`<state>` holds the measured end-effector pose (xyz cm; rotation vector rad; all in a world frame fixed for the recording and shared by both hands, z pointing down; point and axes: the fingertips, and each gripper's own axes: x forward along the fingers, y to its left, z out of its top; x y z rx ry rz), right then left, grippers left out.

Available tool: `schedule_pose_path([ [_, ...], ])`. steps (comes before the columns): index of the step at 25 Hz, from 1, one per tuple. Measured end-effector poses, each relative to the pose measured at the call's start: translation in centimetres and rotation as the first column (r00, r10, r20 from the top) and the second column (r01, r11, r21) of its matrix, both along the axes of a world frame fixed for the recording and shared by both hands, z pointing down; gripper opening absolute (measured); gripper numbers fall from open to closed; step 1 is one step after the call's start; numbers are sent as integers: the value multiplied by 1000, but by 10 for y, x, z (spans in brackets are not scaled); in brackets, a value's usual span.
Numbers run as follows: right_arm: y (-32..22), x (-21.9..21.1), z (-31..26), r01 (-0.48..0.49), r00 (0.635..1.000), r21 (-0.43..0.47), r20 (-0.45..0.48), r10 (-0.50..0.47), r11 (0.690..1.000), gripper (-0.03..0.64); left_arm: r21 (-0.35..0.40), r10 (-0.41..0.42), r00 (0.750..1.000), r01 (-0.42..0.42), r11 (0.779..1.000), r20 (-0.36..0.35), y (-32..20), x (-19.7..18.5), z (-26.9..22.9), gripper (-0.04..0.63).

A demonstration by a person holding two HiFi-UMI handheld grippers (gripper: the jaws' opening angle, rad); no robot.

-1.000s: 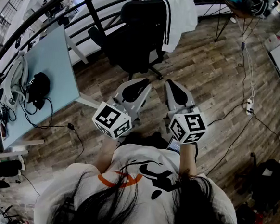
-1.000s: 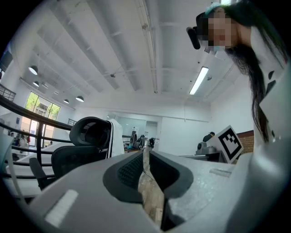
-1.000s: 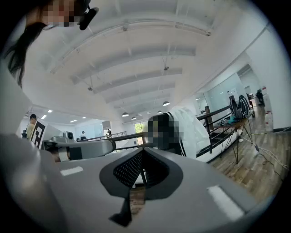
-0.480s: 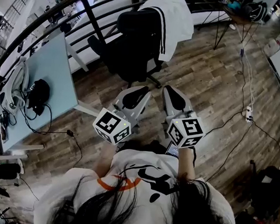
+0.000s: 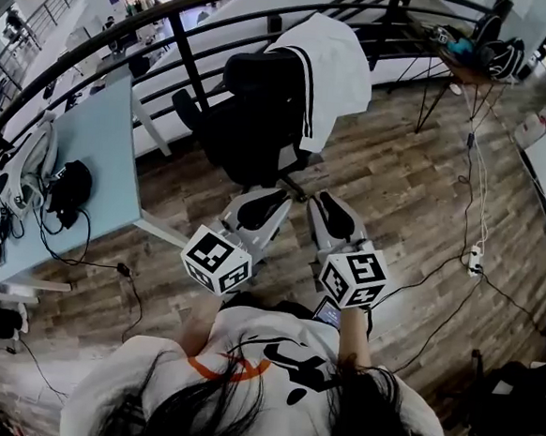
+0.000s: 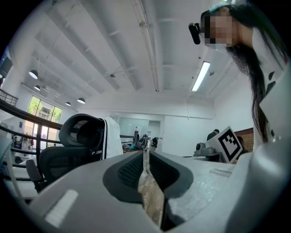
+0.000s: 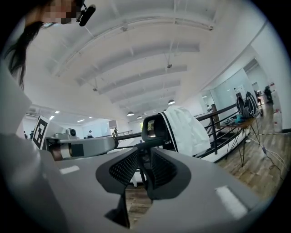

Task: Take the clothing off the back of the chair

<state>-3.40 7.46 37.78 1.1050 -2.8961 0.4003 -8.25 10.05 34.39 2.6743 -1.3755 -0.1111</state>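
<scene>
Wood-plank floor (image 5: pixel 403 176), open office, white beamed ceiling with strip lights. A dark railing (image 5: pixel 176 12) runs behind the chair (image 5: pixel 253 117).

Chair: black office type with a mesh headrest, standing on the floor in front of the person.

Clothing (image 5: pixel 340 62): white garment with black stripes. It is draped over the top of the chair's back and hangs down the chair's right-hand side as the head view shows it. Neither gripper touches it.

Pale blue desk (image 5: pixel 100 142): left of the chair, carrying black cables and a dark bundle. Loose cords (image 5: pixel 474 228) trail over the floor well to the right of the chair.

Left gripper (image 6: pixel 145 154): on the near side of the chair, short of its base, pointing toward it about level. Jaws closed together, with only a thin slit of floor showing through and nothing between them. In its own view the chair and clothing sit off to the left.

Right gripper (image 7: pixel 143 157): just beside the left one, also on the near side of the chair. Jaws have just been opening and stand a little apart, with nothing between them. The chair's headrest shows beyond the gap and the clothing just to its right, both well clear of the pads.

Person: white printed shirt (image 5: pixel 282 345), a marker cube (image 5: pixel 218 260) at the rear of each gripper.
</scene>
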Motion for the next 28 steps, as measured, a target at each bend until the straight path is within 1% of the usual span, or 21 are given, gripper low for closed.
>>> schedule_pose_path([
  [7, -11, 15, 9, 30, 1000, -14, 2, -30, 999, 100, -13, -29, 1000, 29, 999, -4, -5, 16, 3, 135],
  [11, -12, 11, 18, 49, 999, -28, -15, -50, 998, 102, -22, -64, 998, 63, 998, -22, -6, 8, 4, 135],
  [16, -16, 4, 23, 73, 997, -39, -20, -74, 997, 104, -44, -95, 995, 94, 995, -24, -13, -4, 11, 135],
  [21, -34, -3, 28, 65, 997, -43, -27, -66, 997, 107, -60, -82, 996, 80, 995, -27, -29, -7, 20, 135],
  [24, -51, -11, 30, 54, 997, -33, -53, -55, 998, 110, -54, -72, 997, 70, 996, -37, -47, -14, 21, 141],
  [28, -76, -28, 30, 53, 995, -21, -85, -54, 998, 139, -49, -61, 997, 59, 997, -43, -76, -27, 19, 161],
])
